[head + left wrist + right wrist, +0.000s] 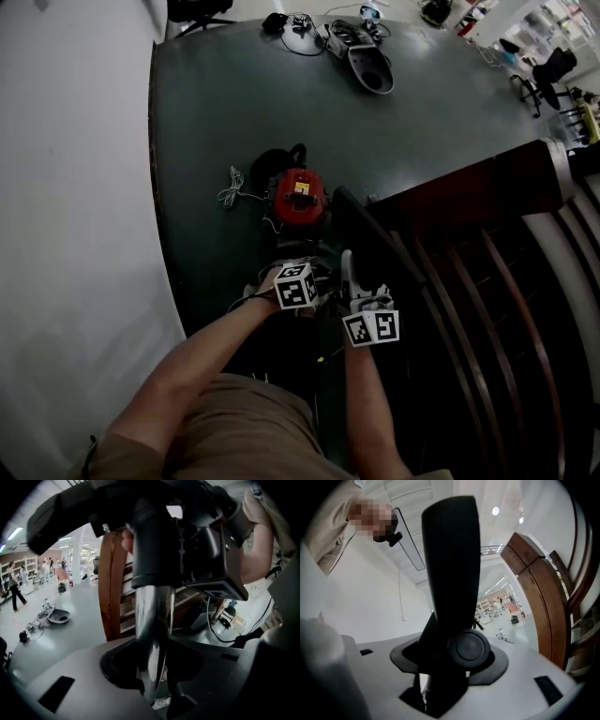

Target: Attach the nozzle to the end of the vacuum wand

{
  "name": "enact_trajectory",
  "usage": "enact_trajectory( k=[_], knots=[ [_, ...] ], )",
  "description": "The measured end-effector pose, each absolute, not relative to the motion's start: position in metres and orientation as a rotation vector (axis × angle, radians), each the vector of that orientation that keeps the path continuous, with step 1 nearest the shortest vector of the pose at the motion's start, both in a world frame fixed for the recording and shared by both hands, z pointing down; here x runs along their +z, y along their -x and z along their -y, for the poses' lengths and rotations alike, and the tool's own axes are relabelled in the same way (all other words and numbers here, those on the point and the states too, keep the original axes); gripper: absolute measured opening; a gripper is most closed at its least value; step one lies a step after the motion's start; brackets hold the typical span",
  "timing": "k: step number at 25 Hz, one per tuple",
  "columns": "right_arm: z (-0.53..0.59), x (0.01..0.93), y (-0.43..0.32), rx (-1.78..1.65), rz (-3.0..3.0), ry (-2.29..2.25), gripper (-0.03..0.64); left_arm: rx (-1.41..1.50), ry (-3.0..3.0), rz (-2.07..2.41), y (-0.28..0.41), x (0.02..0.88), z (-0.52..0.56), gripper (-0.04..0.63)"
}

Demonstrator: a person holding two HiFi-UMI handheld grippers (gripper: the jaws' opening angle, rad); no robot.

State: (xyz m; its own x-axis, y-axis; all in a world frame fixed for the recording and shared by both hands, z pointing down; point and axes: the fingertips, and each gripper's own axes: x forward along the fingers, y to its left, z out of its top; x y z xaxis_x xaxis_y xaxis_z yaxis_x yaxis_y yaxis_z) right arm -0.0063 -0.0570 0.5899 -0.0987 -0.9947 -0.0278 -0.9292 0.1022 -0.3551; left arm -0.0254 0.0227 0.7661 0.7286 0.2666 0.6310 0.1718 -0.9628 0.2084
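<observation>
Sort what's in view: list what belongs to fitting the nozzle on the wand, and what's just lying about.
For the job:
- vacuum wand, gripped by the left gripper
- black nozzle, gripped by the right gripper
- red vacuum body on the floor

Lying about:
- white cable
- grey device with cables
- wooden slatted furniture
- office chair

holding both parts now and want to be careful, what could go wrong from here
The shiny wand could slip or twist in the left gripper when the nozzle is pushed on. The right gripper holds the nozzle by one end, so it may tilt and jam. The wooden rail is close beside and could be knocked.
</observation>
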Motion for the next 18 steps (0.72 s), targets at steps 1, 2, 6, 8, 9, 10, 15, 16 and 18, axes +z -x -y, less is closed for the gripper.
enact_trajectory(
  k=[1, 2, 6, 8, 9, 10, 15, 16, 18],
  knots=[
    [0.058, 0.590, 0.006, -0.367, -2.122, 1.908, 0.252, 1.064, -2.797, -0.374, 0.025, 0.766, -0.022, 0.132],
    [0.058, 0.590, 0.006, -0.373, -2.117, 1.913, 0.252, 1.069, -2.794, -0.381, 0.025, 0.766, -0.021, 0.132],
    [0.066, 0.590, 0.007, -0.402, -2.162, 1.856, 0.252, 1.100, -2.798, -0.377, 0.022, 0.767, -0.018, 0.129],
    [0.066, 0.590, 0.006, -0.407, -2.151, 1.865, 0.252, 1.084, -2.782, -0.388, 0.022, 0.766, -0.015, 0.130],
    [0.064, 0.590, 0.007, -0.410, -2.147, 1.863, 0.252, 1.069, -2.772, -0.373, 0.024, 0.765, -0.015, 0.131],
    [0.065, 0.590, 0.008, -0.416, -2.153, 1.849, 0.252, 1.061, -2.769, -0.356, 0.024, 0.764, -0.015, 0.130],
    [0.067, 0.600, 0.019, -0.428, -2.198, 1.848, 0.252, 1.083, -2.778, -0.352, 0.025, 0.766, -0.012, 0.129],
    [0.069, 0.601, 0.021, -0.430, -2.208, 1.840, 0.252, 1.089, -2.777, -0.347, 0.025, 0.766, -0.011, 0.126],
    [0.073, 0.600, 0.022, -0.439, -2.216, 1.838, 0.252, 1.089, -2.769, -0.348, 0.026, 0.765, -0.009, 0.127]
  ],
)
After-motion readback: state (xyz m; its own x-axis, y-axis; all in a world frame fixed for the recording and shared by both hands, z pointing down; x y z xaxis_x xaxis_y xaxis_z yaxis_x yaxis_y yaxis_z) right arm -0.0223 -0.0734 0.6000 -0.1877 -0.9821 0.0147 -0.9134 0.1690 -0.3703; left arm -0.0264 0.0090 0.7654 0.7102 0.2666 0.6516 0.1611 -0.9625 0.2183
